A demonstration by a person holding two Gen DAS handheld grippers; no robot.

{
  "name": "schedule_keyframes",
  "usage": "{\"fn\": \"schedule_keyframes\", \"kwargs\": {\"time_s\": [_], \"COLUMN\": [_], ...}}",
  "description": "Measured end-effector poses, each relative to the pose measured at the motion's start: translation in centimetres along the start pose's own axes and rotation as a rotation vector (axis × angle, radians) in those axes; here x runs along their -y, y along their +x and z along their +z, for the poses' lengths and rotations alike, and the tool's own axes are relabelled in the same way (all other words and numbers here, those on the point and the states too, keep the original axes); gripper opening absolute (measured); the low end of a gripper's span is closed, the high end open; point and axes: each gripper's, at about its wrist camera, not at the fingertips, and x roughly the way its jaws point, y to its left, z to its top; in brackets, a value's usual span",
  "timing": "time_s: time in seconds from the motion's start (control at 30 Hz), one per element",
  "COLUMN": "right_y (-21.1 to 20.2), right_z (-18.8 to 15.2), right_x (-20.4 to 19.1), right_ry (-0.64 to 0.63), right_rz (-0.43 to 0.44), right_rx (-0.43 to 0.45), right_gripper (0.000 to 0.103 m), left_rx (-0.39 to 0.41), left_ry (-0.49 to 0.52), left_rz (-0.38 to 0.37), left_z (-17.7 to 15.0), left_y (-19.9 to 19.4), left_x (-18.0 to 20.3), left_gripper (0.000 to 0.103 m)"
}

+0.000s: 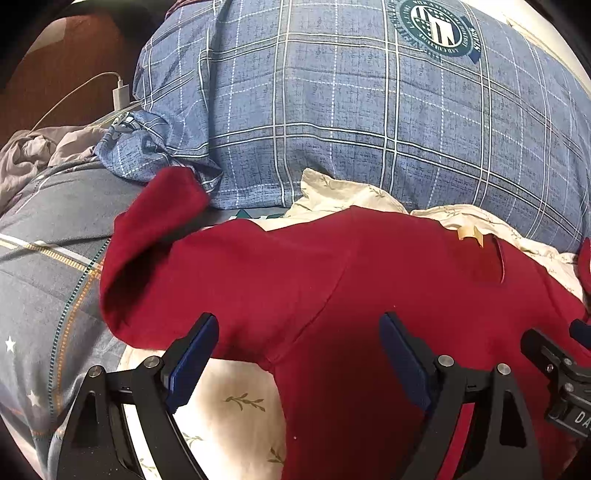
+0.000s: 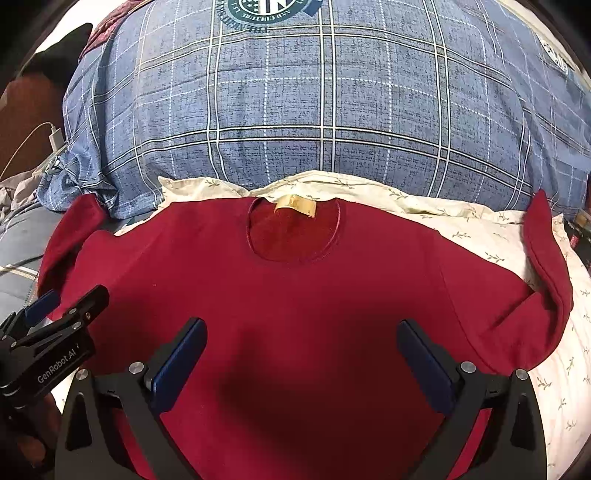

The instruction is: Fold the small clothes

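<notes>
A dark red long-sleeved top (image 2: 295,288) lies spread flat, front up, on a cream leaf-print cloth (image 2: 480,229). Its round neckline with a tan label (image 2: 295,207) points away from me. Both sleeves bend upward at the sides: the left sleeve (image 1: 155,236) and the right sleeve (image 2: 543,266). My left gripper (image 1: 299,325) hovers open over the top's left armpit area. My right gripper (image 2: 301,332) hovers open over the middle of the chest. Nothing sits between either pair of blue pads. The left gripper also shows at the left edge (image 2: 55,325) of the right wrist view.
A big blue plaid pillow (image 2: 314,110) with a round green emblem (image 1: 439,27) rises right behind the top. A grey-blue quilt with stars (image 1: 48,277) lies to the left. A white charger and cable (image 1: 120,94) rest by a brown headboard, near crumpled grey fabric (image 1: 26,155).
</notes>
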Motion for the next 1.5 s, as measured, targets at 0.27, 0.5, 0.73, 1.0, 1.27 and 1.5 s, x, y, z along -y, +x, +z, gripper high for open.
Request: {"fn": "schedule_keyframes", "kwargs": {"time_s": [0.27, 0.5, 0.73, 1.0, 1.27, 1.5], "right_y": [0.1, 0.4, 0.3, 0.8, 1.3, 1.4], "right_z": [-0.1, -0.2, 0.0, 0.3, 0.4, 0.4], "right_x": [-0.6, -0.9, -0.7, -0.8, -1.0, -1.2], "right_ry": [-0.008, -0.012, -0.009, -0.003, -0.005, 0.000], "right_rz": [0.002, -0.006, -0.023, -0.027, -0.027, -0.015], "right_rx": [-0.002, -0.009, -0.004, -0.018, -0.026, -0.031], "right_gripper": [0.101, 0.101, 0.102, 0.102, 0.102, 0.102], "left_rx": [0.018, 0.016, 0.007, 0.012, 0.015, 0.023], "left_ry": [-0.013, -0.016, -0.021, -0.016, -0.014, -0.017], "left_rz": [0.010, 0.013, 0.007, 0.005, 0.005, 0.014], "left_z": [-0.1, 0.0, 0.1, 0.1, 0.2, 0.3], "left_y": [-0.3, -0.4, -0.2, -0.2, -0.2, -0.3], "left_x": [-0.3, -0.2, -0.4, -0.5, -0.6, -0.9], "left_gripper": [0.088, 0.088, 0.088, 0.088, 0.088, 0.088]}}
